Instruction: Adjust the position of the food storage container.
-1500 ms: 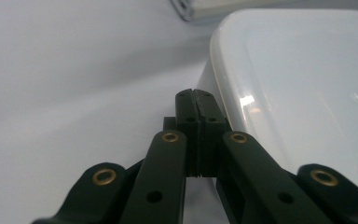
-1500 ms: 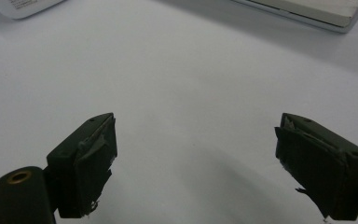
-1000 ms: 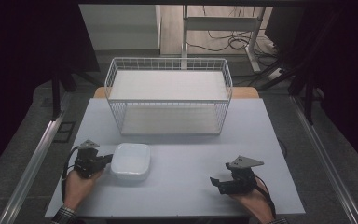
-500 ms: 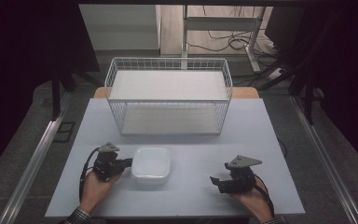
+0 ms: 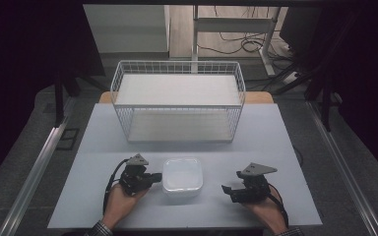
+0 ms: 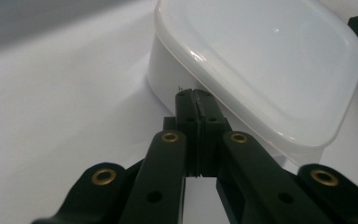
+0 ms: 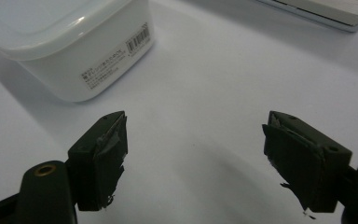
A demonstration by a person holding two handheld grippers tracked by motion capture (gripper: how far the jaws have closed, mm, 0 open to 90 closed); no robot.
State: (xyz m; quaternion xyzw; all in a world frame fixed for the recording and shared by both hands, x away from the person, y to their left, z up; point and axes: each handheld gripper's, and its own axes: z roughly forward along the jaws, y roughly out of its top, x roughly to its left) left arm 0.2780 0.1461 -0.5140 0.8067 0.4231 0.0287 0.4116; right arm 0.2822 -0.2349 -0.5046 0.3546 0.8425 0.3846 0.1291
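- White lidded container near the front edge of the table, about midway along it, between the two grippers
- Sticker with a barcode and small print on the container's side wall; print too small to read
- Roughly square with rounded corners, so no clear long axis; sits flat, lid up, sides about parallel to the table edges
- Left gripper to the container's left, jaws pressed together with nothing between them, tips touching the container's side wall just under the lid rim, seen in the left gripper view
- Left hand under that gripper, coming in from the front edge
- Right gripper to the container's right, near but apart from it, jaws spread wide and empty over bare table in the right gripper view; torn dark padding on the jaw faces
- Right hand by the front edge, toward the right corner
- White wire basket at the far side of the table, centred, long axis running left to right, well apart from the container
- Pale, plain, matte table surface
- Dark room around; grey floor, metal rails along both sides, cables on the floor beyond the far edge
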